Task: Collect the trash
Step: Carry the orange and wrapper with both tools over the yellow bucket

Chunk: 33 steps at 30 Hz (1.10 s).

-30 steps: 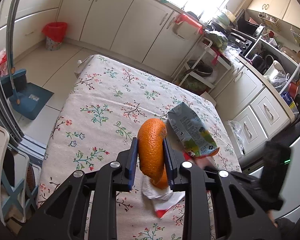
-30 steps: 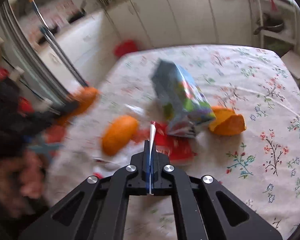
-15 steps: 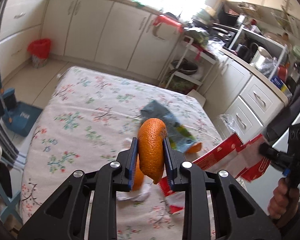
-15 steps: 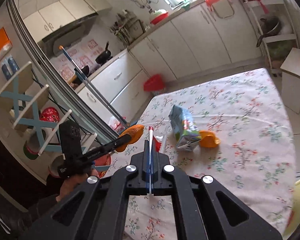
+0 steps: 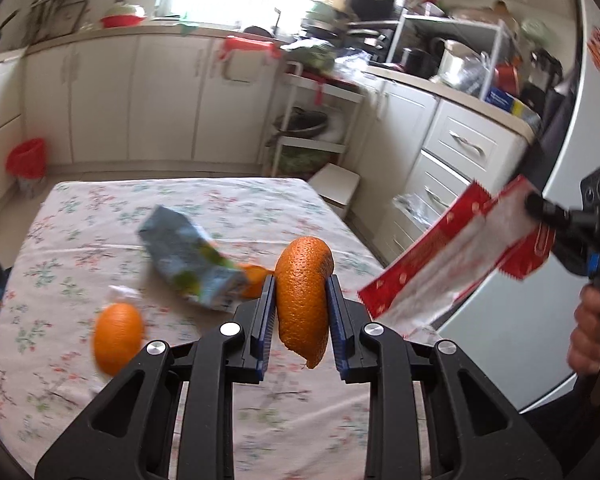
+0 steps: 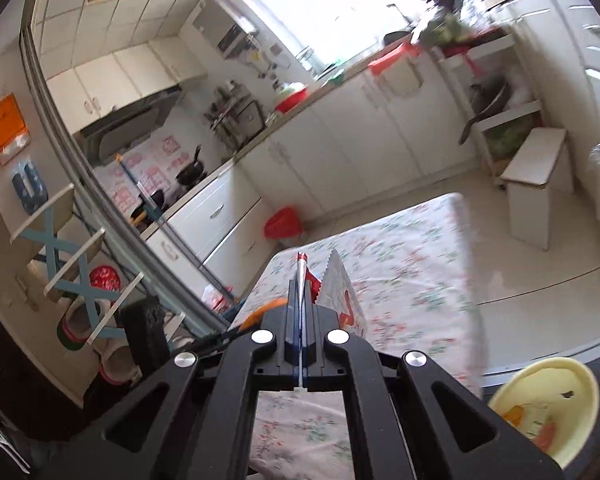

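A kitchen seen from two gripper-mounted fisheye cameras. In the left wrist view, the left gripper (image 5: 302, 312) fills the lower centre of the frame, its blue pads clamped on a curved piece of orange peel (image 5: 305, 292) that stands upright between them, lifted clear of the table (image 5: 260, 208).

At the right edge of that view, the right gripper (image 5: 540, 210) is carried by a hand (image 5: 590, 334) and pinches a red and white snack wrapper (image 5: 454, 264), which hangs in the air beside the table. The right wrist view confirms this: the jaws are pressed fully together on the thin edge of the wrapper, whose zigzag tip pokes up at centre frame.

Still on the floral tablecloth, left of centre in the left wrist view, lie a crumpled blue carton (image 5: 188, 264), a second orange peel (image 5: 118, 338) at lower left with a bit of clear plastic (image 5: 120, 294) just beside it, and a third orange scrap (image 5: 254, 282) peeking from behind the carton.

A red-lined bin (image 5: 27, 160) stands on the floor at the far left, well apart from both grippers. A pale yellow bowl (image 6: 548, 408) holding a few scraps shows at the lower right of the right wrist view.

By my judgement the task is partway through: two pieces are picked up but not yet dropped anywhere, and at least three or four items remain on the table.
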Motion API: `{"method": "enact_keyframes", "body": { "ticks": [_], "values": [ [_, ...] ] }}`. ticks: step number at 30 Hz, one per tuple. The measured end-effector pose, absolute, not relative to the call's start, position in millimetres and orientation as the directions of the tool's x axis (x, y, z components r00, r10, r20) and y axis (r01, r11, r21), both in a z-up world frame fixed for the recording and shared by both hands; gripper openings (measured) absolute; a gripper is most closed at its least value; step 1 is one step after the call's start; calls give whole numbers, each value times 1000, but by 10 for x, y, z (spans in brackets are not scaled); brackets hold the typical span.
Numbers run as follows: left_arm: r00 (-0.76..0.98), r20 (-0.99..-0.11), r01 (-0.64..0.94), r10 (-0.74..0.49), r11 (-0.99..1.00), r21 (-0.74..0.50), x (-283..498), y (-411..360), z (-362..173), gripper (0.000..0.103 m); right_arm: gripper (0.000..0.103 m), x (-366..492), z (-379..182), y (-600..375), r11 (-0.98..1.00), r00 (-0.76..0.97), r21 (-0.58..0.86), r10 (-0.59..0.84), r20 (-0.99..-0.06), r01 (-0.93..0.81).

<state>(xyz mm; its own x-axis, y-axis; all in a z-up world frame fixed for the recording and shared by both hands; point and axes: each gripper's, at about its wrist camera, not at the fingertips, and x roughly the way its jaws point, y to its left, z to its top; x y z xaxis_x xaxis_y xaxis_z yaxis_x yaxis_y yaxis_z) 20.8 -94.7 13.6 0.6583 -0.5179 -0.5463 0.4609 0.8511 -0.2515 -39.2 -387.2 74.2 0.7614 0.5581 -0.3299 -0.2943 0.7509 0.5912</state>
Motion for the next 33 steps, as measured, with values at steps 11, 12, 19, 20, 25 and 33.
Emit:
{"method": "enact_keyframes", "body": {
  "ticks": [11,12,19,20,25,33],
  "values": [
    [605,-565,556,-561,806,-205,-201,-1836,122,23,1,-839,834,-4707,769,860,611,428,-278,-186],
    [601,-566,560,-564,802,-206,-222,-1890,123,23,1,-861,832,-4737,773,864,608,420,-278,-180],
    [543,-581,595,-607,766,-244,-329,-2340,71,23,1,-815,624,-4884,813,849,577,354,-392,-73],
    [529,-586,598,-614,759,-256,-329,-2405,51,23,1,-796,566,-4914,816,839,575,350,-416,-55],
    [445,-612,610,-654,722,-328,-326,-2746,-99,23,1,-603,184,-4959,827,762,557,308,-569,81],
    [345,-668,576,-659,711,-403,-166,-3241,-430,23,1,-504,-280,-5083,814,673,536,269,-689,223]
  ]
}}
